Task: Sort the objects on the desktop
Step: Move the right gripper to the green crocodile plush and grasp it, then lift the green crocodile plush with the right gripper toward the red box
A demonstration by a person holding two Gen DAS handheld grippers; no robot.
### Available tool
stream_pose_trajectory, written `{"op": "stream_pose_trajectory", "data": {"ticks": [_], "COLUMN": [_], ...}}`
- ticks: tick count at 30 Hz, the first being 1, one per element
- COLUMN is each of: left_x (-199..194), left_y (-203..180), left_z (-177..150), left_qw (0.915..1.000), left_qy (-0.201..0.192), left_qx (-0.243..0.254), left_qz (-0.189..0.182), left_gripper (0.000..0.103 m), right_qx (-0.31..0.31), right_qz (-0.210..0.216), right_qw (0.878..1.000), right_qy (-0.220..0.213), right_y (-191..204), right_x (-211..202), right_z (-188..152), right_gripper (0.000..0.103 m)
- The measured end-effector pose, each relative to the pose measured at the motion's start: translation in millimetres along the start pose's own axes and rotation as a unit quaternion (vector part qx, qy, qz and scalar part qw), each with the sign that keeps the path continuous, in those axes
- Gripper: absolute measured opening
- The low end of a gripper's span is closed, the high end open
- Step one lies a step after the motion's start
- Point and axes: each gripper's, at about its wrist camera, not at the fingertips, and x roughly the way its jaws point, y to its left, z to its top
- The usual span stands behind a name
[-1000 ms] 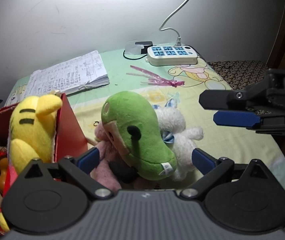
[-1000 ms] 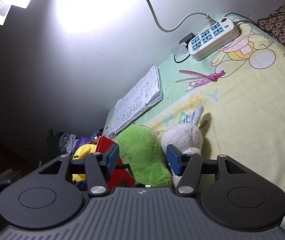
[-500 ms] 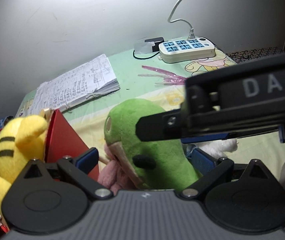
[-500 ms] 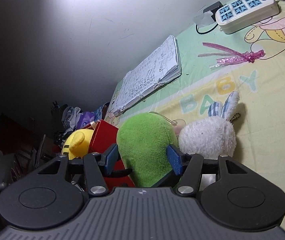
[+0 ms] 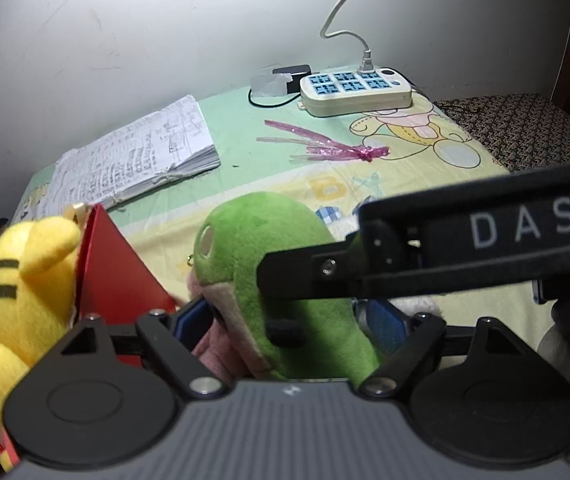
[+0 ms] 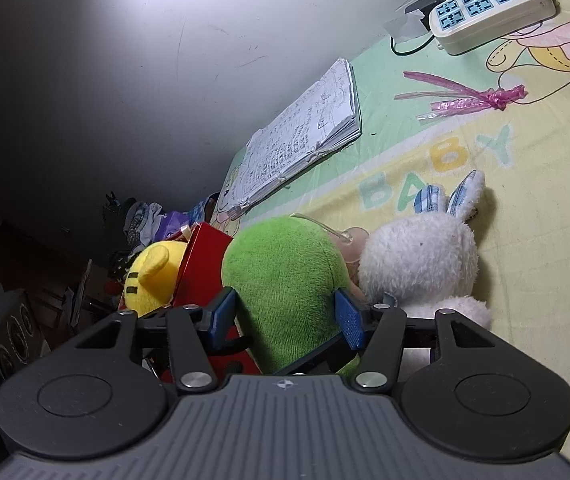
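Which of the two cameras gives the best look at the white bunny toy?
The right wrist view: the white bunny shows nearly whole, with its checked ears, lying beside the green plush. In the left wrist view the right gripper and the green plush hide nearly all of it.

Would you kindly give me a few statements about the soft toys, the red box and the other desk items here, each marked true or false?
1. The green plush toy sits between the fingers of the right gripper. True.
2. The yellow plush toy lies on the open notebook. False: it sits in the red box.
3. The white rabbit plush lies beside the green toy. True.
4. The power strip has nothing plugged into it. False: a white cable is plugged in.
5. The pink ribbon lies in the red box. False: it lies on the cloth, near the power strip.
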Motion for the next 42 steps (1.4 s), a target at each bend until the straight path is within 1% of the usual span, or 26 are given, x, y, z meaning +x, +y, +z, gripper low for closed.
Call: {"op": "stream_pose_trajectory", "data": {"ticks": [7, 18, 21, 28, 35, 42], "left_x": [-35.5, -84.3, -97.9, -127.9, -152.9, -173.1], "left_y": [-5.9, -1.8, 7.5, 32.1, 62.8, 99.8], "left_z": [-14.0, -47.2, -52.3, -64.5, -69.9, -73.7], "left_qw": [0.9996, 0.9970, 0.9959, 0.9940, 0.9918, 0.9895], "left_qy": [-0.013, -0.030, -0.035, -0.059, -0.086, -0.112], "left_qx": [0.011, 0.027, 0.029, 0.036, 0.027, 0.018], "left_qz": [-0.022, -0.066, -0.078, -0.085, -0.091, -0.089], "left_gripper": [0.084, 0.084, 0.084, 0.084, 0.084, 0.084], "right_qx": [0.004, -0.003, -0.007, -0.029, -0.064, -0.094], "right_qz": [-0.005, -0.035, -0.036, -0.042, -0.042, -0.031], "right_qw": [1.000, 0.999, 0.999, 0.997, 0.995, 0.992], "right_qy": [-0.009, -0.025, -0.030, -0.049, -0.065, -0.075], "right_y": [15.3, 48.7, 60.8, 100.5, 140.1, 175.4], "right_x": [-29.5, -59.0, -61.4, -60.5, -51.4, -33.6], "right_z": [-23.3, -68.4, -79.0, -98.6, -105.6, -105.5], "right_gripper": [0.058, 0.058, 0.058, 0.058, 0.058, 0.058]}}
